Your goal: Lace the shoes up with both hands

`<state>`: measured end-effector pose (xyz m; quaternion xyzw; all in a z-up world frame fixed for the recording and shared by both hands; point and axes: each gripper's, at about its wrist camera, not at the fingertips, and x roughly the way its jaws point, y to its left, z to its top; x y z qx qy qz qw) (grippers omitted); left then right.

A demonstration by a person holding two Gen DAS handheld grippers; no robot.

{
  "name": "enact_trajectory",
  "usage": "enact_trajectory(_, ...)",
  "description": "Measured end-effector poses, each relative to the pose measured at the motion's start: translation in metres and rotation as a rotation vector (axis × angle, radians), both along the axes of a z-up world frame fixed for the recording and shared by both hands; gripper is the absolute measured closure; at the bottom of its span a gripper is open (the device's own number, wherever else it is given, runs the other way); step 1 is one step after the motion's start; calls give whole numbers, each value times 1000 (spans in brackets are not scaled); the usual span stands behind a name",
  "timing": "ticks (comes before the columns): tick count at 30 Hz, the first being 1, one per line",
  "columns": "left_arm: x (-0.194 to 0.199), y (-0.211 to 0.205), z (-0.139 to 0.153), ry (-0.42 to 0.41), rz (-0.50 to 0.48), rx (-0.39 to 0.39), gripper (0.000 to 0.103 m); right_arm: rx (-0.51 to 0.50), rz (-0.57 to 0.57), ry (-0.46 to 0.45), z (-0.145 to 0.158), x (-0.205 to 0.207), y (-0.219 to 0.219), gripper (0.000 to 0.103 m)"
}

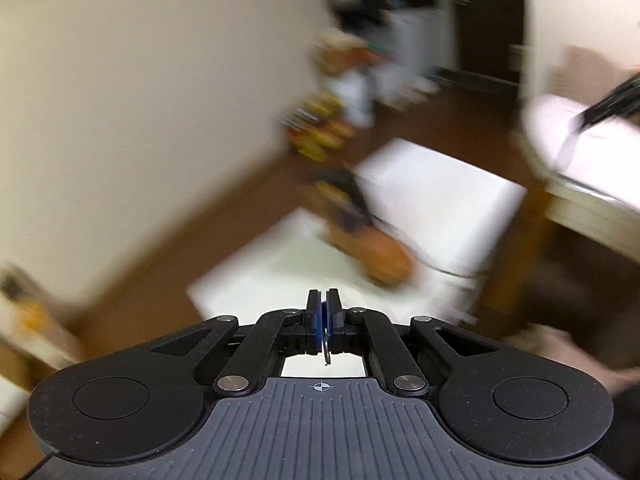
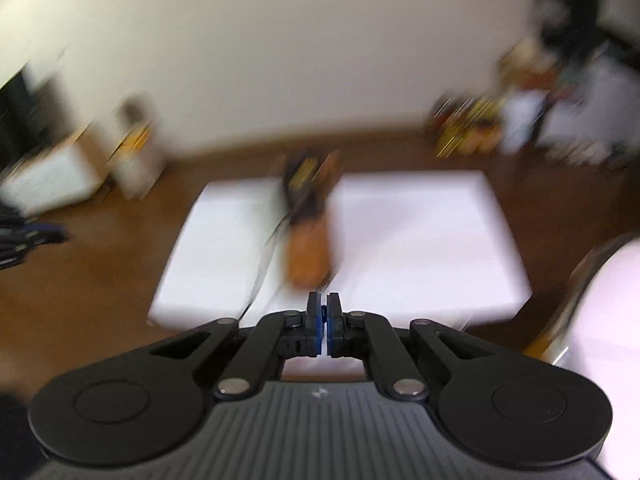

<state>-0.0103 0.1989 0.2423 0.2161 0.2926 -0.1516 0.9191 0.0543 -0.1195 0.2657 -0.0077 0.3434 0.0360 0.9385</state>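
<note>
Left wrist view: heavily blurred; the left hand-held gripper (image 1: 324,300) sits at the bottom centre, pointing down at a white table (image 1: 452,184).
Left hand-held gripper state: jaws pressed together, blue pads meeting; a thin dark strand hangs just behind the pads, and whether it is pinched I cannot tell.
Shoe, left view: an orange-brown shoe (image 1: 368,240) with a dark upper lies on the table ahead of the gripper and a little to its right, well apart from the tips, toe towards the camera.
Lace, left view: a thin dark lace (image 1: 432,256) trails from the shoe across the table to the right.
Right wrist view: also blurred; the right hand-held gripper (image 2: 324,300) is at the bottom centre over the near edge of the table (image 2: 420,232).
Right hand-held gripper state: jaws pressed together with only a bright sliver between the pads; nothing can be made out in them.
Shoe, right view: the shoe (image 2: 308,248) lies straight ahead, its toe near the gripper tips but not touching, its heel towards the far wall.
Lace, right view: a dark lace (image 2: 264,264) runs from the shoe's left side down towards the near table edge.
Floor: brown floor (image 2: 100,264) surrounds the table.
</note>
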Motion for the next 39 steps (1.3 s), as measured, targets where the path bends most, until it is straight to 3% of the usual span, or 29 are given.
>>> enact_trajectory(1,16,3,7,-39,22,19,101,-16,-28,-71,12,7,-4,100)
enact_trajectory(3,50,0,-1,-37,22,40,101,-25,-41,-156,23,25,-8,100)
enact_trajectory(4,67,-2,-5,-35,22,51,101,-18,-26,-166,21,40,-8,100)
enact_trajectory(5,89,-7,-24,17,8,65,101,-5,-2,-147,14,55,-8,100)
enact_trajectory(9,160,-21,-95,232,-2,71,100,92,81,17,-48,133,-6,100)
enact_trajectory(12,207,-27,-144,382,9,67,95,197,134,173,-119,200,-2,100)
enact_trajectory(14,224,-28,-166,457,9,74,89,232,162,264,-162,232,7,100)
enact_trajectory(16,241,-30,-188,530,9,82,75,263,190,346,-201,253,18,100)
enact_trajectory(17,242,-30,-190,541,6,85,75,273,202,374,-217,259,24,100)
enact_trajectory(22,249,-28,-212,638,-37,71,74,419,211,500,-265,270,53,100)
enact_trajectory(26,254,-49,-221,638,-206,36,74,500,166,536,-282,273,68,100)
enact_trajectory(28,255,-62,-228,625,-296,26,74,541,112,542,-290,277,66,100)
enact_trajectory(31,255,-78,-241,636,-462,51,74,622,-54,534,-299,274,55,100)
enact_trajectory(35,259,-73,-249,647,-566,38,74,636,-173,503,-307,263,65,100)
enact_trajectory(39,262,-59,-265,635,-686,27,74,737,-311,477,-319,243,84,100)
